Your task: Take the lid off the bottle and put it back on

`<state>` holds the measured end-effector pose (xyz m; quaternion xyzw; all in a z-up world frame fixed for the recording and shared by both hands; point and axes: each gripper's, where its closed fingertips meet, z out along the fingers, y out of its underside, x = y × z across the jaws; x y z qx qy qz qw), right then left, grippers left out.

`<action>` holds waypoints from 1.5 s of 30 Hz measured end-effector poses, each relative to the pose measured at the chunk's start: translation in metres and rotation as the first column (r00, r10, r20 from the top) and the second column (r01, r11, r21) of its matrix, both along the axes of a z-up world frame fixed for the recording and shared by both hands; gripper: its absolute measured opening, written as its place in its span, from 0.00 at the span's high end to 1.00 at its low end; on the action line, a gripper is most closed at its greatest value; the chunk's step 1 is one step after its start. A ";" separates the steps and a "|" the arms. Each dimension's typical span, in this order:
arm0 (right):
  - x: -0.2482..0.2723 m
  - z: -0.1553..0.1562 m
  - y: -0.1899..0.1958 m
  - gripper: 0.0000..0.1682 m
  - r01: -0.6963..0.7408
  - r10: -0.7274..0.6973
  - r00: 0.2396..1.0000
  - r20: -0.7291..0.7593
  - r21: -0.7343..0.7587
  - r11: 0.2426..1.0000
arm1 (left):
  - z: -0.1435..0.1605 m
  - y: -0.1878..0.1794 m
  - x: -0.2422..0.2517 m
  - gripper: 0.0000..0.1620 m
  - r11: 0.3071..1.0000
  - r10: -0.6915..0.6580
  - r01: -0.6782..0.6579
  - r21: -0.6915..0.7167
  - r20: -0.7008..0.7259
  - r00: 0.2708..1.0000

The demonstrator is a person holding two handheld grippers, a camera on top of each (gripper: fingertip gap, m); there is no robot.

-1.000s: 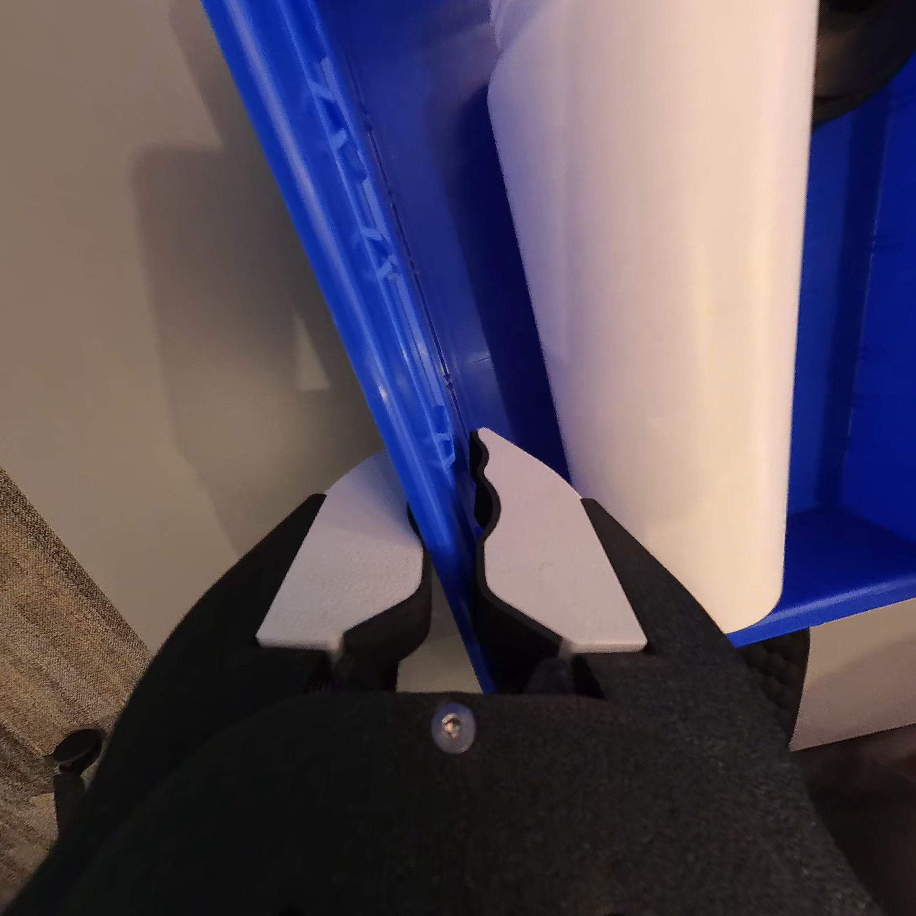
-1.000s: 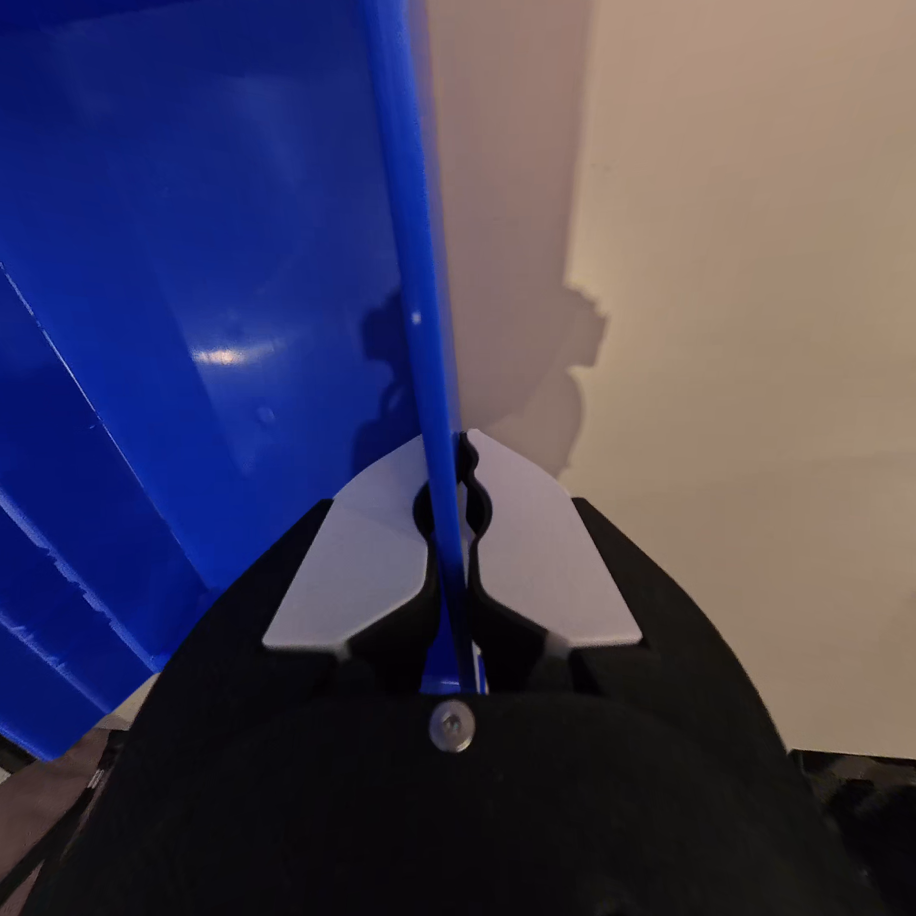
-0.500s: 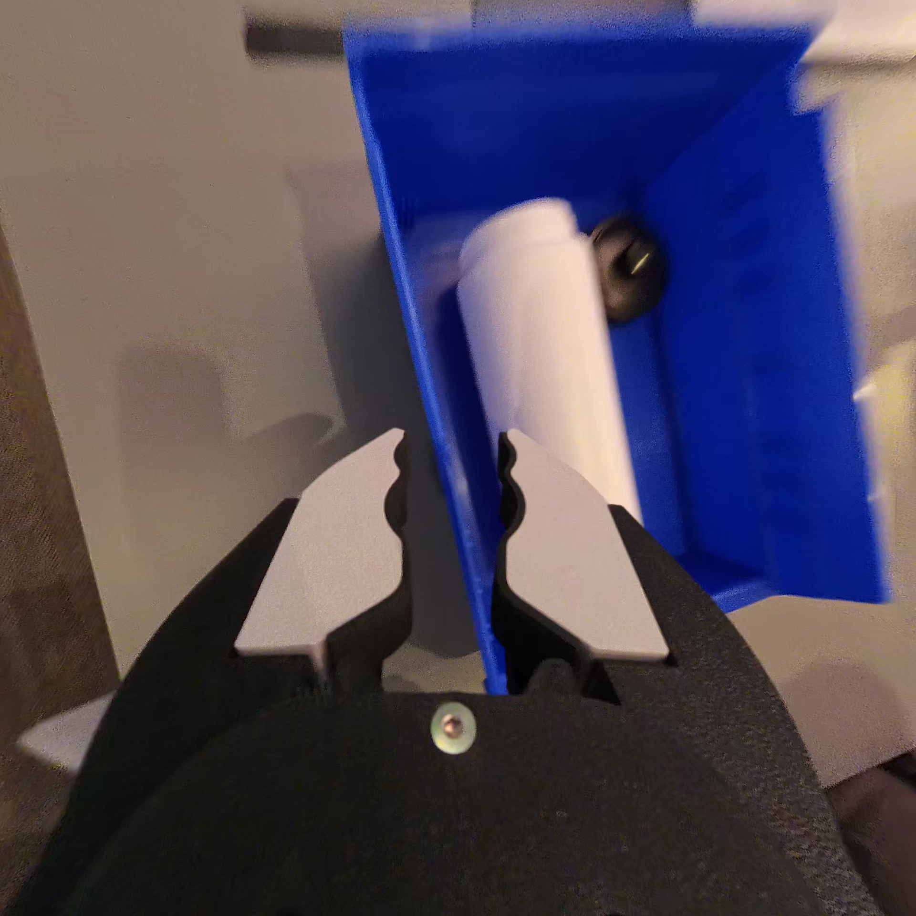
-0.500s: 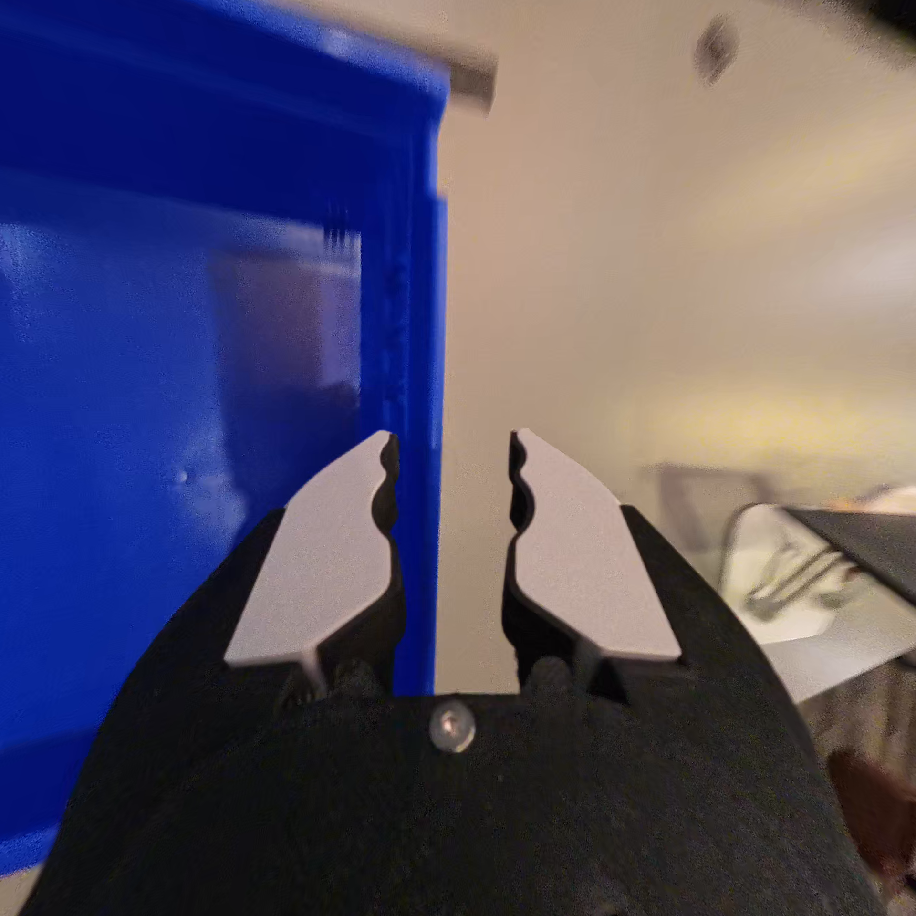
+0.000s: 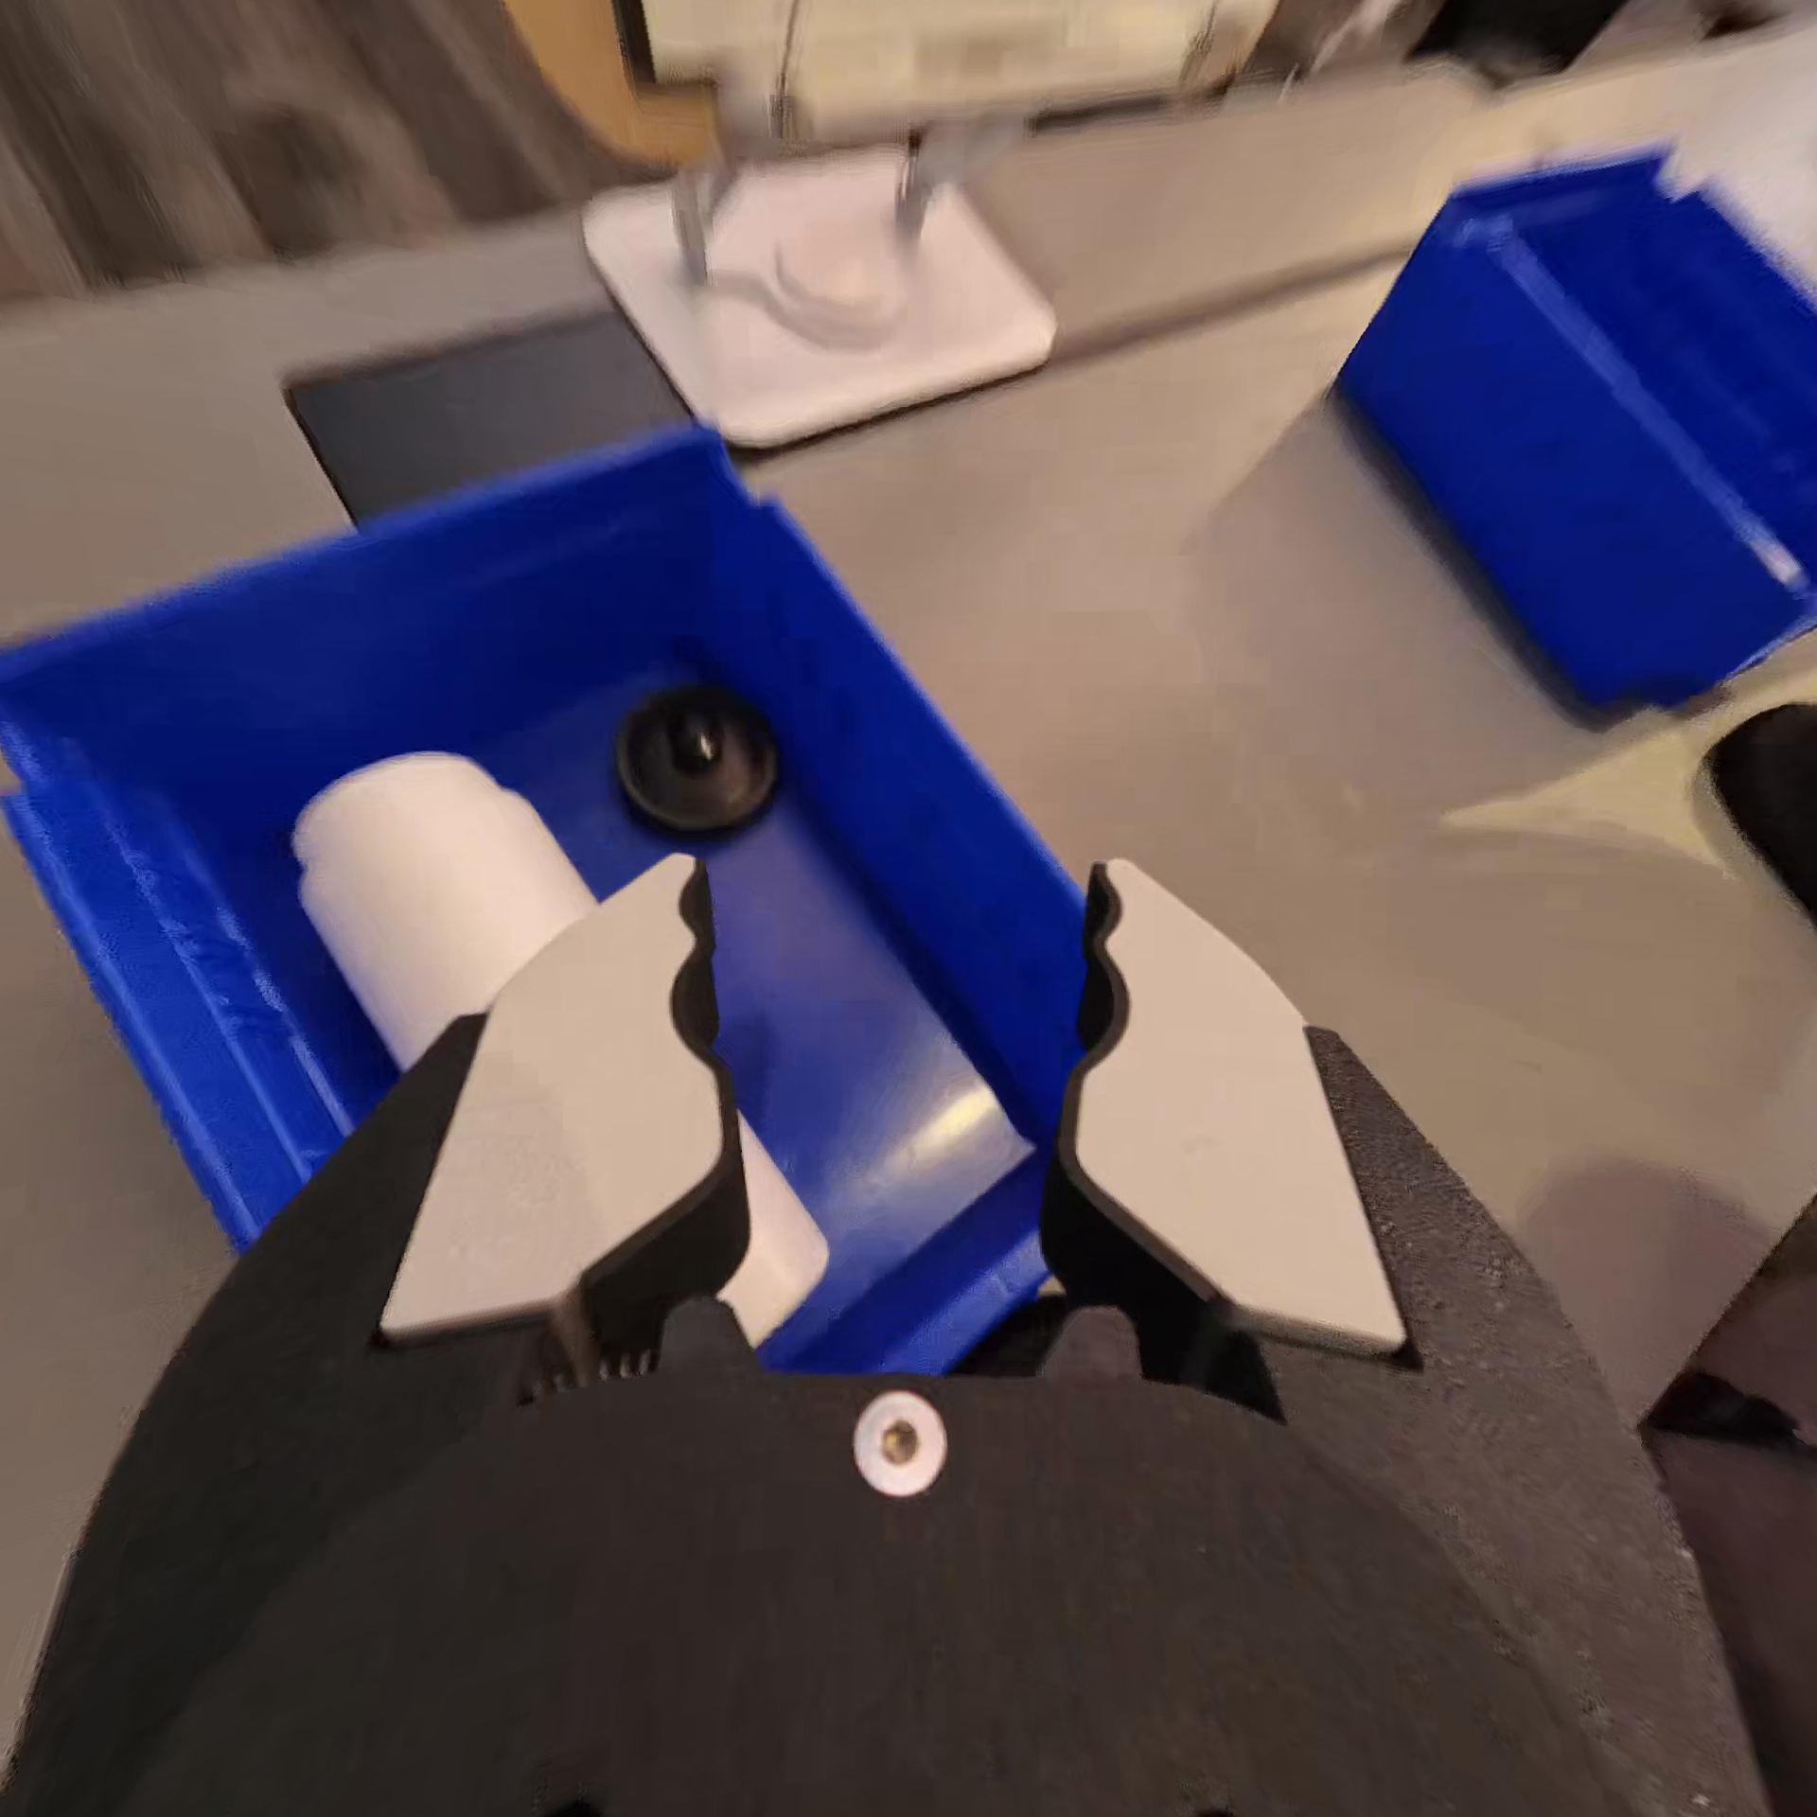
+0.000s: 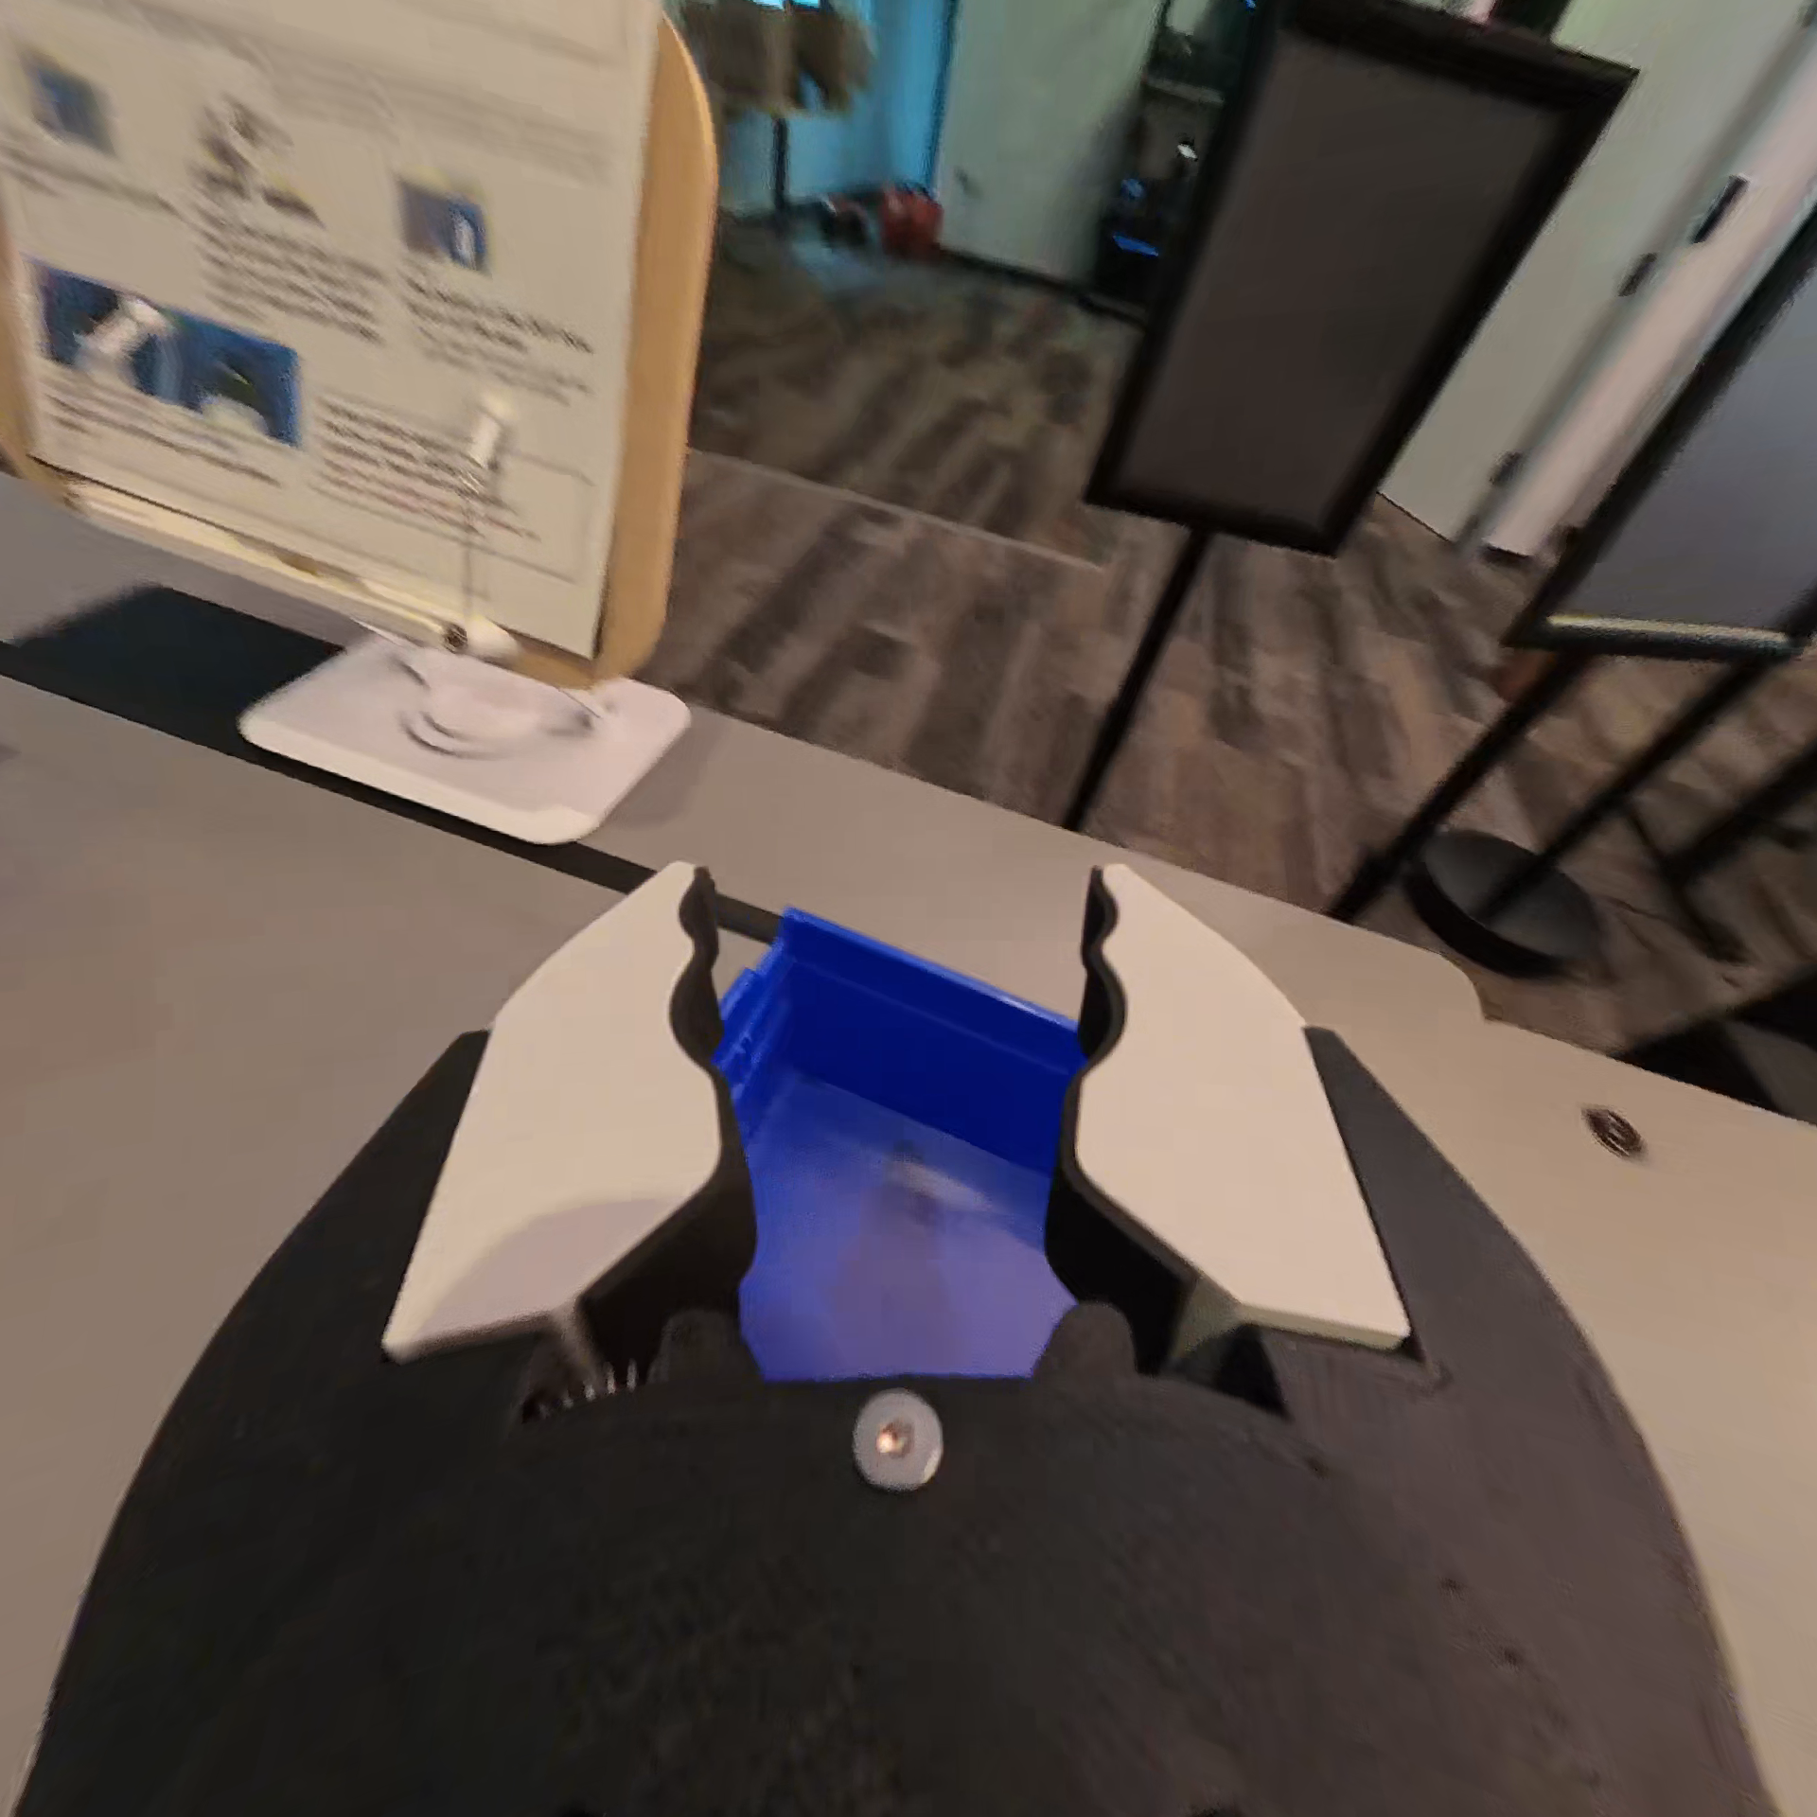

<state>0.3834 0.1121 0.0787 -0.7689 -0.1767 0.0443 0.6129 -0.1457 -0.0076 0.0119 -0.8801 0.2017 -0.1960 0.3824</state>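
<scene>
Both grippers have let go of the bin [image 5: 865, 747] wall they pinched a second ago and have pulled back above it. The left gripper [image 5: 890, 968] hangs released, jaws wide apart and holding nothing, over the bin's near end. The right gripper [image 6: 890, 968] is likewise spread and empty, looking down into a second bin [image 6: 914, 1013] that shows no contents between its fingers.

That release means the bin is set down on the table [image 5: 1229, 688] and the carrying is done — the lid work itself has not started, by my reading.

Inside the first bin the white bottle [image 5: 433, 885] lies on its side along the bin's left wall, its far end toward the back wall. A round black piece [image 5: 696, 762], probably the lid, lies apart from the bottle near the bin's back right corner. Whether it was ever on the bottle, I cannot tell.

Next, likely, one gripper goes in for the bottle — it lies close to the wall, so room is tight.
</scene>
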 end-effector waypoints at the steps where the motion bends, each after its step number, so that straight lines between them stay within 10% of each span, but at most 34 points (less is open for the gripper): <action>1: -0.001 0.002 0.000 0.57 -0.017 0.017 1.000 -0.021 0.012 1.000 | -0.013 0.002 0.000 0.54 0.998 0.015 -0.017 -0.056 -0.042 0.999; 11: -0.004 -0.020 0.004 0.57 -0.119 0.115 0.991 -0.076 -0.047 0.992 | -0.082 0.030 -0.073 0.48 0.839 0.138 -0.425 -0.340 -0.623 0.770; 17: -0.016 -0.036 0.004 0.57 -0.196 0.183 0.976 -0.121 -0.111 0.974 | -0.111 0.026 -0.080 0.48 0.723 0.139 -0.550 -0.418 -0.691 0.709; 45: -0.014 -0.038 0.010 0.57 -0.255 0.228 0.953 -0.201 -0.121 0.959 | -0.139 0.023 -0.098 0.49 0.653 0.162 -0.599 -0.463 -0.687 0.709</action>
